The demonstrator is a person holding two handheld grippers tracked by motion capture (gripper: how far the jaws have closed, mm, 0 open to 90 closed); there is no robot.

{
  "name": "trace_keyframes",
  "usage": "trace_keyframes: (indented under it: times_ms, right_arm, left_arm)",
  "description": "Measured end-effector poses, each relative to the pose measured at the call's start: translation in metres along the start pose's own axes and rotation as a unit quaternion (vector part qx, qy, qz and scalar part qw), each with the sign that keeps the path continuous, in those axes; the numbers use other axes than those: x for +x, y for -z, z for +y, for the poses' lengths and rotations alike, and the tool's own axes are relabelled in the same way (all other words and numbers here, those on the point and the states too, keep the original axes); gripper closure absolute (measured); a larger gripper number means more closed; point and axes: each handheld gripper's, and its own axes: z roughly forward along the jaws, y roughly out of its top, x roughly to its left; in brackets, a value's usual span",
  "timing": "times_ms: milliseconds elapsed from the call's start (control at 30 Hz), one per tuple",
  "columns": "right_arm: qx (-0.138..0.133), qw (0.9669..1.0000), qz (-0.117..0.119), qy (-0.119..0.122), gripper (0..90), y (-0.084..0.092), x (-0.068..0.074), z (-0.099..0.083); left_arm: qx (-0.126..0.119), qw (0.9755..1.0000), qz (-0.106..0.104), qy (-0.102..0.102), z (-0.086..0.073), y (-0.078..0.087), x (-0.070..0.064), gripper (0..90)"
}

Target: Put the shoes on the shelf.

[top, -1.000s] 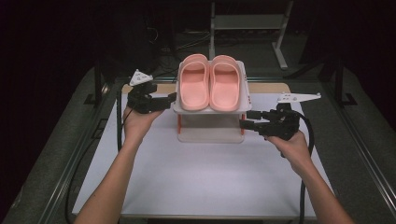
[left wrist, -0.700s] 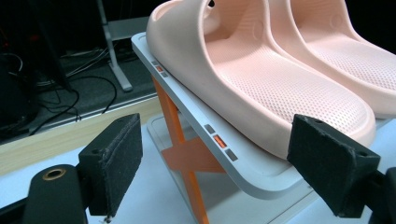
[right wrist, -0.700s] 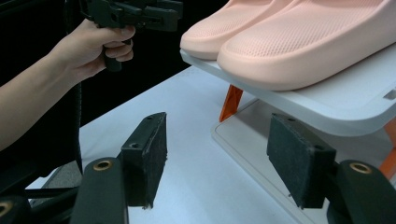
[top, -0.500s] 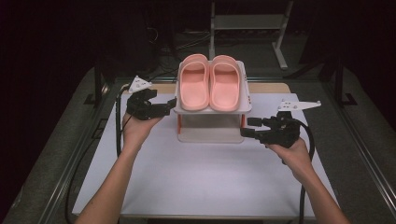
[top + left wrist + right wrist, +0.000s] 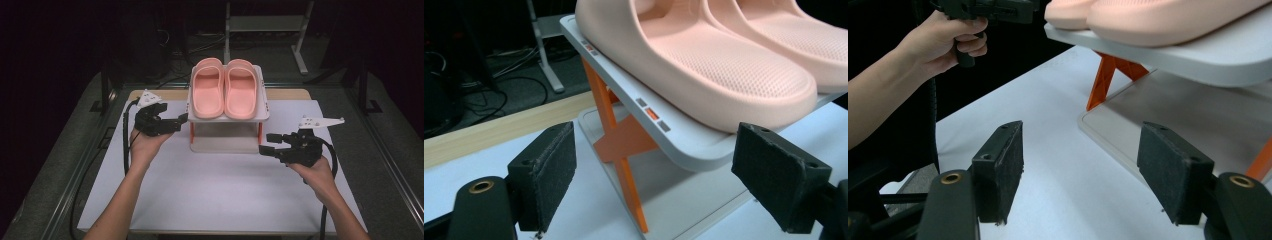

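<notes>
- Nearest, in the lower right of the high view, the right gripper [image 5: 268,142] has sunk toward the white table cover [image 5: 215,195] and drawn back from the shoe rack [image 5: 227,145] over the last second. Its jaws have just been opening, and nothing lies between them.
- In the right gripper view its pads [image 5: 1003,165] stand wide over bare cover, short of the rack's bottom tray [image 5: 1108,135].
- At mid left, the left gripper [image 5: 180,120] has kept its place beside the rack's top shelf [image 5: 265,114]. Its jaws are wide and hold nothing; in the left gripper view the shelf's corner [image 5: 694,150] sits between the pads, untouched.
- Farther up at centre, the pair of pink slippers [image 5: 225,90] rests side by side on the top shelf.
- Judgement: both grippers look free of the rack, so the placing seems finished or a fresh grasp is being set up.
- Edges and room: the cover's near half is open for both hands. The shelf overhangs the tray, and the orange struts [image 5: 621,150] narrow any reach underneath. The table's wooden back edge [image 5: 150,94] lies close behind the rack.
</notes>
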Motion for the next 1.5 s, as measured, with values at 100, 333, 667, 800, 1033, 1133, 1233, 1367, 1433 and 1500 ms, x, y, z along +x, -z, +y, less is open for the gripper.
trace_keyframes:
  times_ms: [100,333,667,800,1033,1133,1233,1367,1433,1500]
  right_arm:
    - [-0.001,1.0000,0.003,-0.002,34.0,-0.001,-0.001,-0.006]
    - [0.002,0.9999,0.007,-0.010,33.8,-0.002,-0.002,-0.018]
    - [0.008,0.9999,0.005,-0.007,33.9,-0.003,0.000,-0.029]
    - [0.010,0.9999,0.006,-0.011,34.0,-0.004,-0.001,-0.036]
    - [0.009,0.9998,0.006,-0.016,34.4,-0.004,-0.002,-0.047]
    - [0.008,0.9998,0.006,-0.015,34.3,-0.003,-0.002,-0.050]
    - [0.007,0.9998,0.007,-0.018,34.3,-0.003,-0.002,-0.054]
    - [0.005,0.9997,0.006,-0.021,34.2,-0.002,-0.003,-0.062]
    - [0.005,0.9997,0.007,-0.024,34.1,-0.001,-0.004,-0.066]
    - [0.005,0.9996,0.005,-0.028,33.9,0.000,-0.004,-0.071]
  left_arm:
    - [0.002,1.0000,0.000,0.000,-0.005,0.001,-0.001,17.0]
    - [0.004,1.0000,0.001,-0.001,-0.015,0.003,-0.002,17.0]
    - [-0.004,0.9999,0.012,-0.004,-0.031,0.007,-0.006,16.9]
    - [-0.003,1.0000,0.009,0.000,-0.037,0.008,-0.006,16.4]
    - [-0.006,0.9999,0.011,0.005,-0.051,0.011,-0.007,15.9]
    - [-0.004,0.9999,0.012,0.006,-0.056,0.012,-0.006,15.4]
    - [-0.006,0.9999,0.012,0.007,-0.060,0.014,-0.006,15.1]
    - [-0.005,0.9999,0.013,0.008,-0.066,0.016,-0.007,13.8]
    - [-0.005,0.9999,0.013,0.007,-0.070,0.016,-0.007,13.8]
    - [-0.003,0.9999,0.013,0.009,-0.073,0.017,-0.008,13.5]
